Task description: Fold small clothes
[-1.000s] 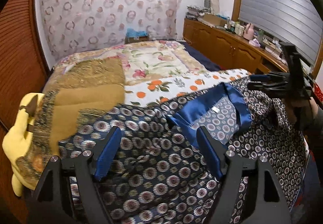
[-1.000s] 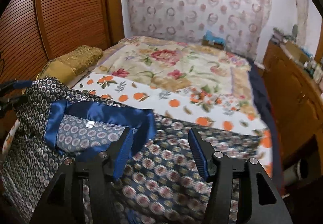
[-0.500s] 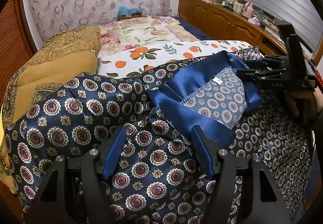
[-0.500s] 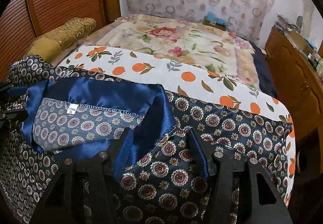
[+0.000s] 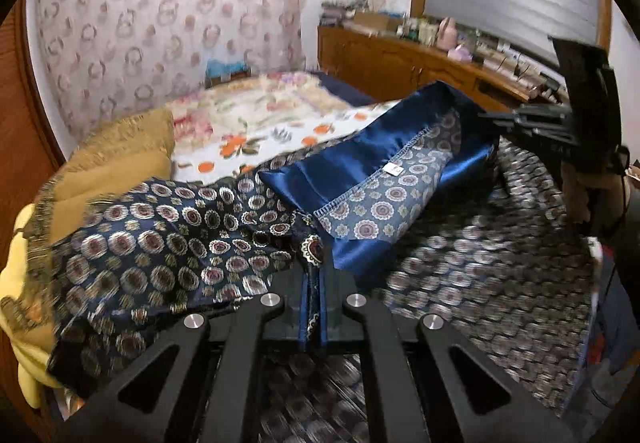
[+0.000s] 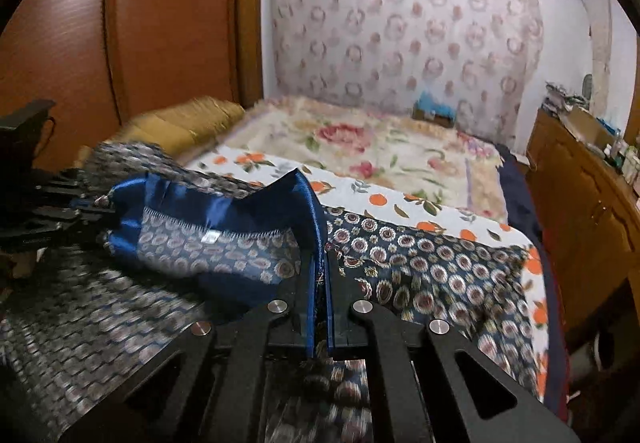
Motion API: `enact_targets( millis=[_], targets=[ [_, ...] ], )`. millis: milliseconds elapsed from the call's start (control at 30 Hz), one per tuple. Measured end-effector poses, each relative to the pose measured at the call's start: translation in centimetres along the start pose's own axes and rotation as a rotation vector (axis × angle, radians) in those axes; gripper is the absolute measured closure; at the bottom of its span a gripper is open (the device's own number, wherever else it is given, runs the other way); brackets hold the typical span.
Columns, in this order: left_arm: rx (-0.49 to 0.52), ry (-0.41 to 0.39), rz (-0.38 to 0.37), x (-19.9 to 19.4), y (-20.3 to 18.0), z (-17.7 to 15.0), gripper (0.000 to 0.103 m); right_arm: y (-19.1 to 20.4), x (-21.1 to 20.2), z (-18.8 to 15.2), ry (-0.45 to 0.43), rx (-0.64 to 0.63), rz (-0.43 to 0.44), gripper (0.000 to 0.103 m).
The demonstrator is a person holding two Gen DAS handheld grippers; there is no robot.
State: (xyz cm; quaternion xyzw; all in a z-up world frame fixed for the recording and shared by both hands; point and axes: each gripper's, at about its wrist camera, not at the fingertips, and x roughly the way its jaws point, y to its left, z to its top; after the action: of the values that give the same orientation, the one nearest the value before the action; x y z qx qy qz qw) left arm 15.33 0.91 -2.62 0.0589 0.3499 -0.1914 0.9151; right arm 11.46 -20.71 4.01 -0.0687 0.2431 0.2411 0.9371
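Both the left gripper (image 5: 315, 283) and right gripper (image 6: 320, 283) pinch the patterned garment (image 5: 168, 243) by its collar.

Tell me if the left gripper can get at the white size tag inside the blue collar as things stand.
Probably not right now. The left gripper is shut on a fold of the patterned garment, so its jaws are occupied. The size tag itself lies uncovered on the lining beyond the fingertips, with nothing over it.
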Motion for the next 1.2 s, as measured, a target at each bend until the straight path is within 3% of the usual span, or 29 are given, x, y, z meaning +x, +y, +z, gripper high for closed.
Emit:
enact_targets(
  millis=[300,467,500,667,733,867,1000,1200],
  targets=[
    [0.007,-0.070,0.028,-5.1,-2.9,-3.5,0.098,0.6,-7.8,-6.5,-0.047,0.053,0.047,0.099],
    [-0.020,-0.062,0.043,-5.6,-3.4,-4.9,0.097,1.4,-9.5,-9.7,0.048,0.068,0.042,0.099],
    [-0.023,-0.061,0.038,-5.7,-3.4,-5.1,0.095,1.4,-9.6,-10.0,0.067,0.067,0.036,0.099],
    [-0.039,-0.070,0.052,-6.4,-3.5,-6.0,0.062,1.1,-11.3,-10.6,0.093,0.088,-0.012,0.089],
    [-0.052,-0.084,0.049,-7.0,-3.2,-6.2,0.057,1.0,-12.4,-10.7,0.086,0.090,-0.035,0.086],
    [-0.086,-0.113,0.074,-8.1,-2.5,-6.5,0.028,1.1,-14.1,-10.4,0.056,0.096,-0.066,0.076],
    [-0.129,-0.132,0.102,-9.2,-1.1,-6.8,0.024,0.6,-13.5,-10.6,0.042,0.113,-0.113,0.055],
    [-0.186,-0.157,0.172,-10.5,1.3,-7.6,0.024,-1.0,-10.7,-10.4,0.085,0.159,-0.197,0.054]
  ],
)
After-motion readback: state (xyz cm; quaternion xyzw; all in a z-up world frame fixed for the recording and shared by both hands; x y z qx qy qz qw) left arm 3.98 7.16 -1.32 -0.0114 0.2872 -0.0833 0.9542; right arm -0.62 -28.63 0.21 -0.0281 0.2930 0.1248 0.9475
